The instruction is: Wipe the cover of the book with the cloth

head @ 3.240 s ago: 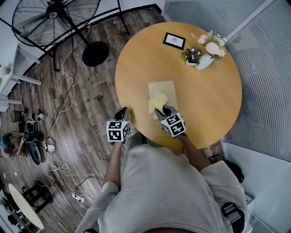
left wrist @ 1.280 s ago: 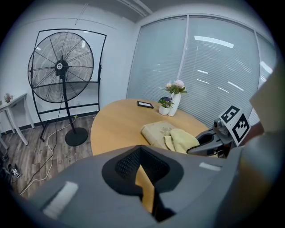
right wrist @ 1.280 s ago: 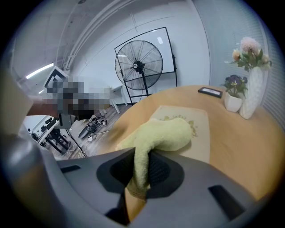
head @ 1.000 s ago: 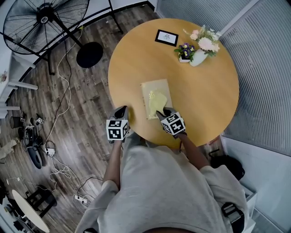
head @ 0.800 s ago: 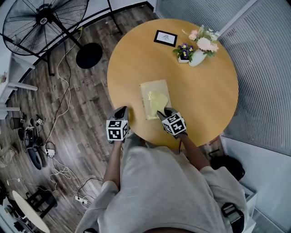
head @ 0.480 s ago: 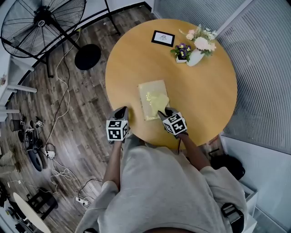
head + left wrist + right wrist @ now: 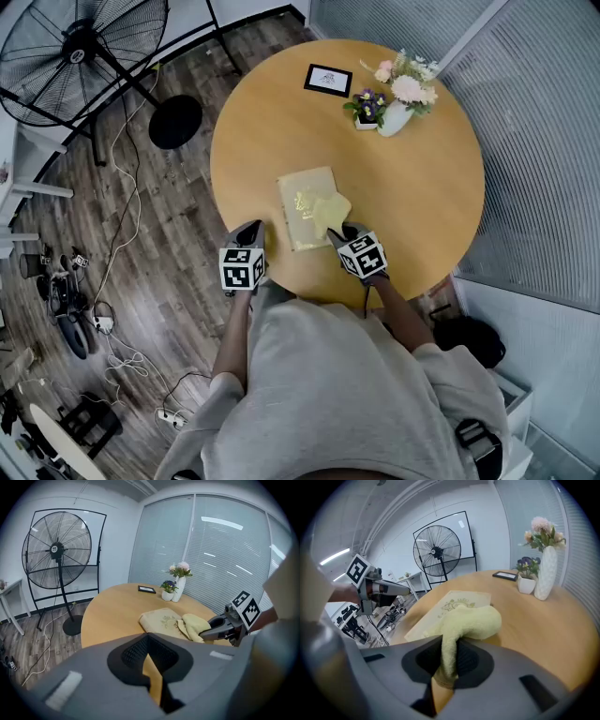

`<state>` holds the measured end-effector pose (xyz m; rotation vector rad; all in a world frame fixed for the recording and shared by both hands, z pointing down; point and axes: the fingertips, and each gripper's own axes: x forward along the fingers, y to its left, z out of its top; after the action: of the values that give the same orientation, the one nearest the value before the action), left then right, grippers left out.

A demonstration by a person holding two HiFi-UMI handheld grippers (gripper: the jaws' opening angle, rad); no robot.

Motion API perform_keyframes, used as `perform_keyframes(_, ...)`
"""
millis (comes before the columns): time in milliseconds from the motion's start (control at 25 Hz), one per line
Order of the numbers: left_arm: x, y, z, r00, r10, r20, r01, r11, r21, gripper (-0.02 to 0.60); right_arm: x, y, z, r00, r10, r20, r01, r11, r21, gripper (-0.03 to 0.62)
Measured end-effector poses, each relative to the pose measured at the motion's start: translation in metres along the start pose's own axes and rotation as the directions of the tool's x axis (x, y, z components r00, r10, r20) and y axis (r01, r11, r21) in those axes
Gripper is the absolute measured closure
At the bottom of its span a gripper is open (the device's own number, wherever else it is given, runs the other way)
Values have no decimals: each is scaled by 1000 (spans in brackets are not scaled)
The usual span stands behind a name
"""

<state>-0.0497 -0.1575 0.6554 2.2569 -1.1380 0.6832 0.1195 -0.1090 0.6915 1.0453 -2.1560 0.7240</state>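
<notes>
Bunched pale-yellow cloth (image 7: pixel 471 623) on tan book (image 7: pixel 305 206)

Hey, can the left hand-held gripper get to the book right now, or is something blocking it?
Probably yes. Only bare table lies between the left hand-held gripper and the left edge of the book; the cloth and right hand-held gripper sit at its right side.

A round wooden table (image 7: pixel 427 192) carries a book (image 7: pixel 294 227) toward seven o'clock, a small frame (image 7: pixel 328 80) at twelve, and a vase (image 7: pixel 395 118) and flowerpot (image 7: pixel 365 121) at one.
</notes>
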Motion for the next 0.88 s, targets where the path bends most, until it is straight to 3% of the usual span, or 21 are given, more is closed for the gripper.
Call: perform_keyframes(880,12,-11,12,998,-63,-4,64,997,40,575,-21,-29,-12,995,-96,-2,96,994,48,534)
